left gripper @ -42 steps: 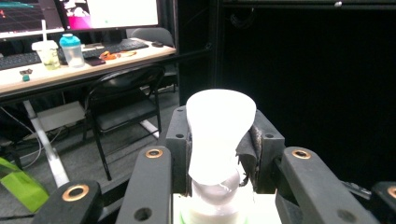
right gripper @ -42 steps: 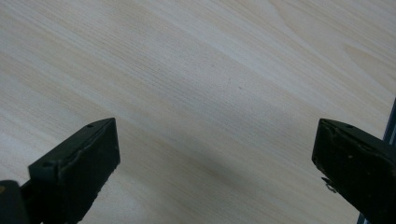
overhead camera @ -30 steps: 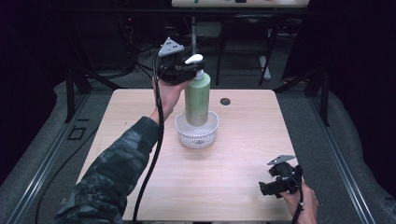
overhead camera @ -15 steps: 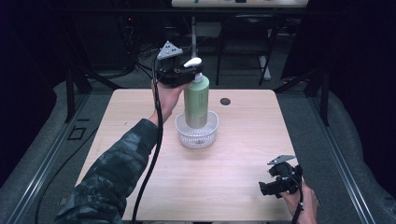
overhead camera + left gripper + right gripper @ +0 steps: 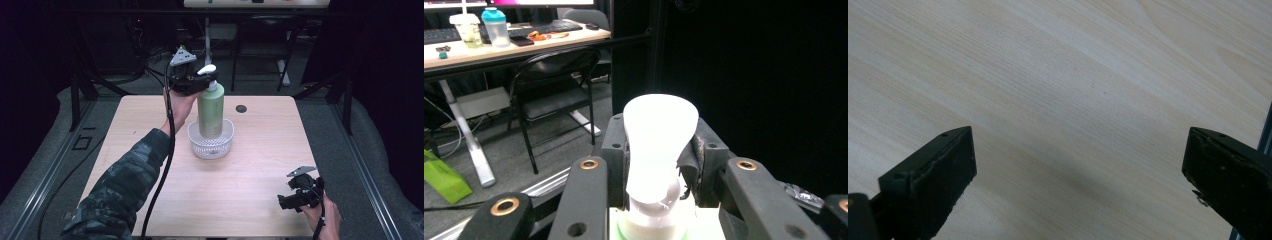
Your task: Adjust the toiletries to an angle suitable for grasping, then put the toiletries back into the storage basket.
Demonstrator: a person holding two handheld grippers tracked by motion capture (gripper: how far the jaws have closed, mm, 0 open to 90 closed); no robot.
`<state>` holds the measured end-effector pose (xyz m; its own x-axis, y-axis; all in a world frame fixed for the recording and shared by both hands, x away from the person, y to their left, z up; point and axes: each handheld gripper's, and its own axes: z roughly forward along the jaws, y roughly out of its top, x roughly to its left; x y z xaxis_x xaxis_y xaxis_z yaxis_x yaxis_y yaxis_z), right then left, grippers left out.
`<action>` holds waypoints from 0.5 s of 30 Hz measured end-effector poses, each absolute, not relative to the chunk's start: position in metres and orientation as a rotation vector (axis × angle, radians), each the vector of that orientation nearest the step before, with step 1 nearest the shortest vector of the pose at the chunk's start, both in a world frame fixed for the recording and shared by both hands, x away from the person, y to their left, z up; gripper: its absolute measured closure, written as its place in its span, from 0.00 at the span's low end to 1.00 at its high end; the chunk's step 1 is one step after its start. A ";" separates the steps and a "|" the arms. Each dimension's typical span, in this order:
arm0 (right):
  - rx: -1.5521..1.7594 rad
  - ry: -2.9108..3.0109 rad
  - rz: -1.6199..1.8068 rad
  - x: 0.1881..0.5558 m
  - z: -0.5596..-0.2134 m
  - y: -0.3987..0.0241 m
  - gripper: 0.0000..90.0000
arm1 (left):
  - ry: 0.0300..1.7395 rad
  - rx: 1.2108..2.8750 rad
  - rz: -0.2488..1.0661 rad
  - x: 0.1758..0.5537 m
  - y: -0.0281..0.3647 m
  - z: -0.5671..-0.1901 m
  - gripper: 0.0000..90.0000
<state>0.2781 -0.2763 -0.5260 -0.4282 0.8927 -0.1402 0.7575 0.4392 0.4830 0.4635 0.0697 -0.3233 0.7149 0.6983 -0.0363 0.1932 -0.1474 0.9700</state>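
The left gripper jaws are pinching the smooth white plastic pump of a matte green cylindrical bottle, which is standing in a perforated white round basket. No label is reading clearly. The right gripper jaws are standing spread over the pale wood-grain bench.

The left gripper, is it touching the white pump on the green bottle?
Touching. The left gripper view shows the left gripper with both jaws pressed against the white pump.

The left black two-jaw tool is raised at the far end of an outstretched arm in a dark camouflage-patterned sleeve, its jaws clamped tight. The right black two-jaw tool sits low by the near edge in a bare hand, its jaws spread wide apart.
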 end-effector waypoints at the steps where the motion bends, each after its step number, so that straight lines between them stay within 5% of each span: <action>1: 1.402 2.321 0.496 0.278 -0.526 -0.276 0.00 | 0.720 1.697 0.513 0.464 0.070 -0.323 0.74; 15: 1.406 2.320 0.501 0.278 -0.526 -0.276 0.00 | 0.723 1.706 0.505 0.466 0.069 -0.329 0.74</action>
